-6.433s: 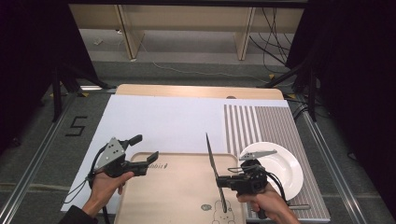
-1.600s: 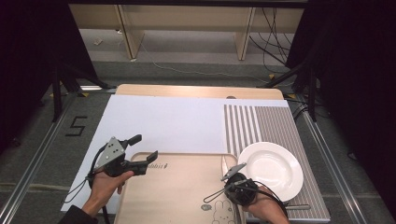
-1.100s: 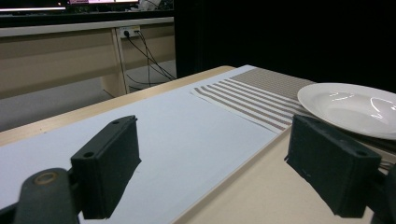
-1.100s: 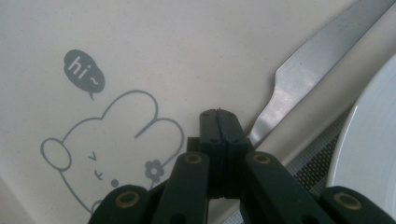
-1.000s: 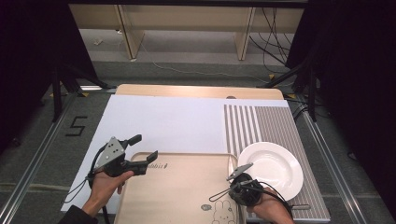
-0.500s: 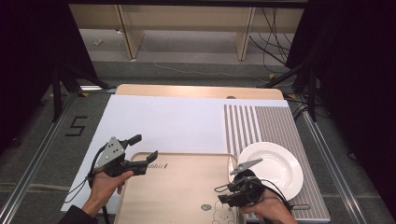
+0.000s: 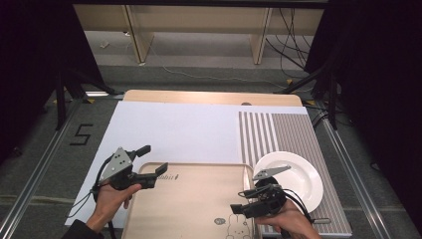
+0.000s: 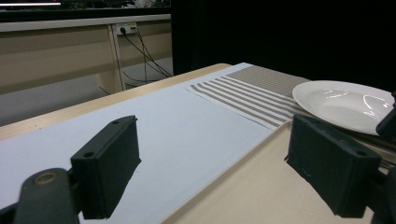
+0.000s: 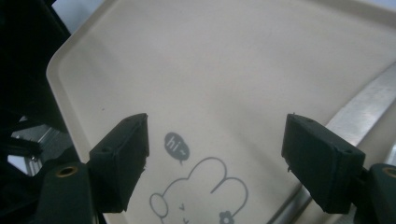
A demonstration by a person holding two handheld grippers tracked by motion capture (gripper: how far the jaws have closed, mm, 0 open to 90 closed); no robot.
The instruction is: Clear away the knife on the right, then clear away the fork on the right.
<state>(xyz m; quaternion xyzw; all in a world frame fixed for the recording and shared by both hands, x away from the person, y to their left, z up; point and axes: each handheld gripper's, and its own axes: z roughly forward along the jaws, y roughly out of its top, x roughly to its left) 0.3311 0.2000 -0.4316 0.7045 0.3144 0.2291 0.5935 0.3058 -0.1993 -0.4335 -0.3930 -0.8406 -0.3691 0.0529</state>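
Both released, the left gripper (image 7: 152, 160) hovers at the beige tray's (image 7: 199, 199) ten o'clock corner, the right gripper (image 7: 239, 206) over its four o'clock edge beside the white plate (image 7: 298, 174).

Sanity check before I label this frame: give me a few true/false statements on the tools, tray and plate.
1. The right tool is open, with nothing between its jaws. True.
2. The white plate holds a knife. False: nothing lies on the plate.
3. The left tool is shut on the tray's rim. False: its jaws stand apart, over the far left corner of the tray.
4. The plate sits on the striped mat. True.
5. The right tool is over the white sheet. False: it points down at the tray, near its rabbit drawing.
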